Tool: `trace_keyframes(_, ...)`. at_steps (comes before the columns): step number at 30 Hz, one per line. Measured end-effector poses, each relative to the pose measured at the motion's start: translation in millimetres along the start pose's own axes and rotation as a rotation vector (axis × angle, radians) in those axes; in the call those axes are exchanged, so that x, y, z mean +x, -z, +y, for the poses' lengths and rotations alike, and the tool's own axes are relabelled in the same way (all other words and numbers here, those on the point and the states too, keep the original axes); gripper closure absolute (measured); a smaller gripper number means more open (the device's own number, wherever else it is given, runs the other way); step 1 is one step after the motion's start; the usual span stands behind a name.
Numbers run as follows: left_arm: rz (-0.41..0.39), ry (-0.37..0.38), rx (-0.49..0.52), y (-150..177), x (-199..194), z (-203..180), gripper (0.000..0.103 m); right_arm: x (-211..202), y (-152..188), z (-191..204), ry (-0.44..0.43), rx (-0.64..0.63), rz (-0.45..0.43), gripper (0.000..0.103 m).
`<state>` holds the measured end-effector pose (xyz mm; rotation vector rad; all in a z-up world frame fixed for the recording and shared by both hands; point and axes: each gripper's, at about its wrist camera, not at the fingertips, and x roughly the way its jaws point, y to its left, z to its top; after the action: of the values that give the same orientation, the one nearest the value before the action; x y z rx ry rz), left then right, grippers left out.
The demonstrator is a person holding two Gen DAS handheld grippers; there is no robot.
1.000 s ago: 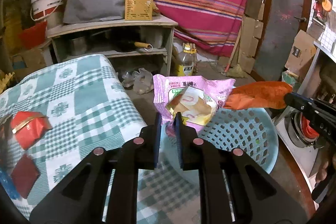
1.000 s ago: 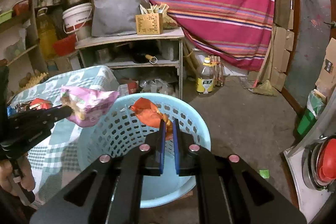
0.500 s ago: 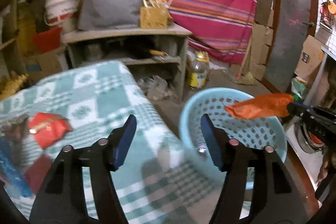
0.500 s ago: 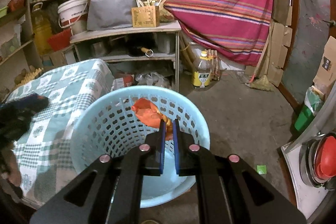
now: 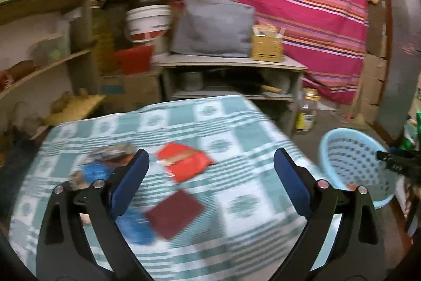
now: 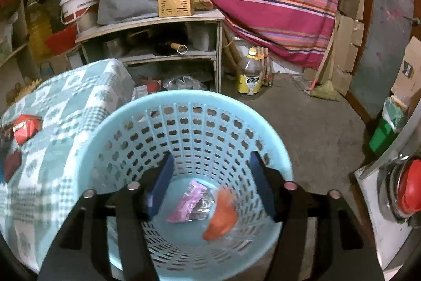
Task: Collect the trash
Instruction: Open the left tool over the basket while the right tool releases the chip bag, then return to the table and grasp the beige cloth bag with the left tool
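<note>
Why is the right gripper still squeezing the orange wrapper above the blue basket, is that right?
Not quite. In the right wrist view the right gripper has its jaws wide apart and holds nothing. The orange wrapper is already down inside the blue basket, next to the pink snack bag. The gripper is above the basket, as you said.

Left hand-held gripper (image 5: pixel 210 170) spread, red wrapper (image 5: pixel 184 162) beneath

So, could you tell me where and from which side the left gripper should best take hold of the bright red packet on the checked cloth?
Probably from above. The bright red packet lies flat on the checked cloth, so the left gripper, already open, could pinch its raised fold across the narrow width. The dark red packet lies close on the near side.
</note>
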<state>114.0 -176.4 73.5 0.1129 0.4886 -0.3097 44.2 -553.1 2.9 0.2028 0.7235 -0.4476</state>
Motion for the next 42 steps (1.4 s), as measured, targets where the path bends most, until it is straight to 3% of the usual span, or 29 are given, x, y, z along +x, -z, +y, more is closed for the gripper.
trace_keyframes(5,0.003,-0.096,-0.018,10,-9,52,0.008,-10,-6,32,-0.012,-0.007,-0.047,0.024)
trace_keyframes(14,0.014,-0.149,-0.066,32,-18,117,0.008,-43,-8,125,-0.094,-0.115,-0.138,0.017)
trace_keyframes(22,0.036,-0.186,-0.117,53,-9,156,0.006,-48,5,192,-0.179,-0.171,-0.137,0.015)
trace_keyframes(29,0.074,-0.17,-0.179,72,3,178,0.006,-39,23,234,-0.193,-0.229,-0.096,0.014)
trace_keyframes(40,0.104,-0.095,-0.184,72,23,170,0.006,-26,34,255,-0.21,-0.257,-0.057,0.014)
trace_keyframes(42,0.134,-0.07,-0.202,72,34,170,0.011,-25,35,257,-0.213,-0.262,-0.053,0.014)
